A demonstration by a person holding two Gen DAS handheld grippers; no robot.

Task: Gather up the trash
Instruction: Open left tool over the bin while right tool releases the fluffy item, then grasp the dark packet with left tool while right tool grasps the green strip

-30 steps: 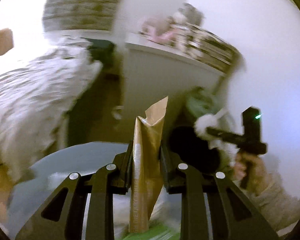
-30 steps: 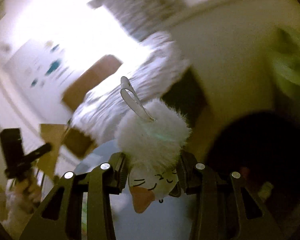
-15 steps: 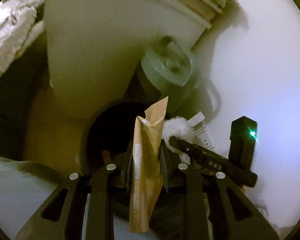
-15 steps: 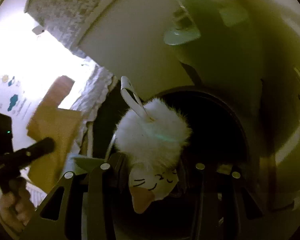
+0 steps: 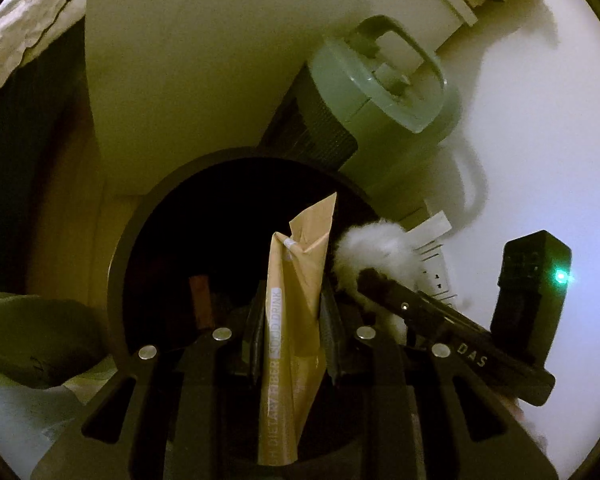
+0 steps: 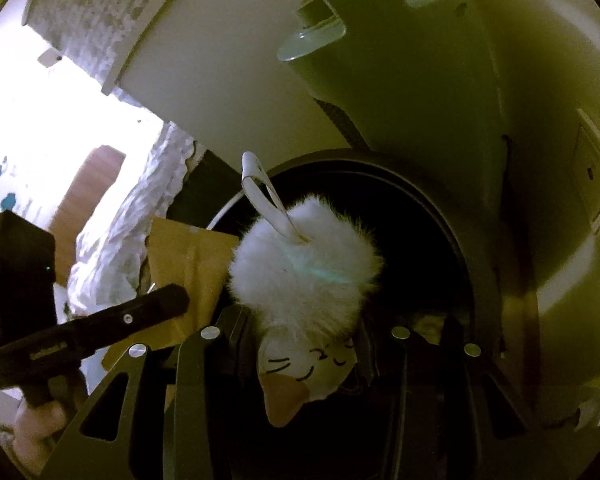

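My left claw (image 5: pixel 288 312) pinches the tan sachet (image 5: pixel 296 304) above the black bin (image 5: pixel 140 220); my right claw (image 6: pixel 300 344) grips the fluffy cat toy (image 6: pixel 304 276) over it too.

Floor (image 5: pixel 72 216): tan, dimly lit. Standing on it: a round dark waste bin (image 5: pixel 140 216), open-topped, some litter inside; just beside it, a pale green cylindrical appliance with a loop handle (image 5: pixel 380 92); a tall white cabinet side panel (image 5: pixel 188 60) behind both.
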